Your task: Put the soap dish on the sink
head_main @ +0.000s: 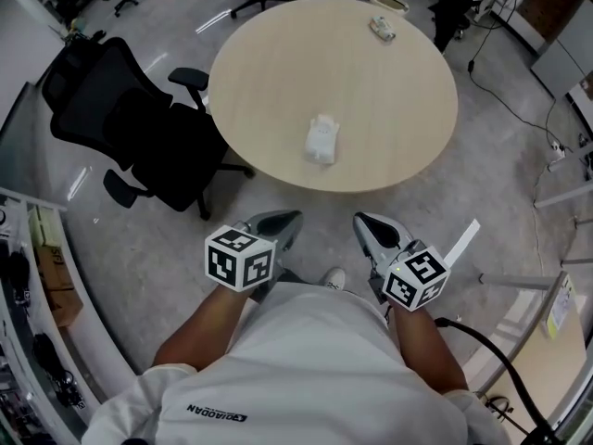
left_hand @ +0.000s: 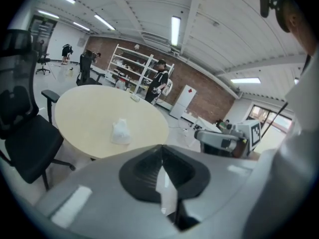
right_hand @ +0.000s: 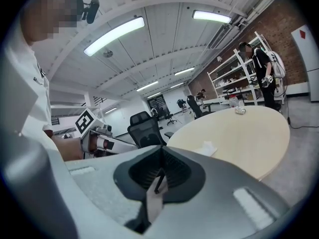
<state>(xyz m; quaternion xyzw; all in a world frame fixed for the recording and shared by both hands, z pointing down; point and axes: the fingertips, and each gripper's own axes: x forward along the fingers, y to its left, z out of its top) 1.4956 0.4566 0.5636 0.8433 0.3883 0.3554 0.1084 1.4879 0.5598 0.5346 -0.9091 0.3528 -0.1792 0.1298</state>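
- The white object (head_main: 321,141) lying mid-way across the round table (head_main: 408,137) is too small and soft-edged to confirm as the soap dish. A smaller item (head_main: 382,28) near the far edge is equally unclear.
- The left gripper (left_hand: 161,149) and right gripper (right_hand: 160,151) both have their jaws closed tip to tip with nothing between, short of the table.
- A black office chair (head_main: 130,128) stands at the table's left.

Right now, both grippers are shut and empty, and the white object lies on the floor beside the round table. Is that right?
Not quite. The white object lies on the round table, not on the floor, as the head view shows. The left gripper and the right gripper are indeed shut and empty.
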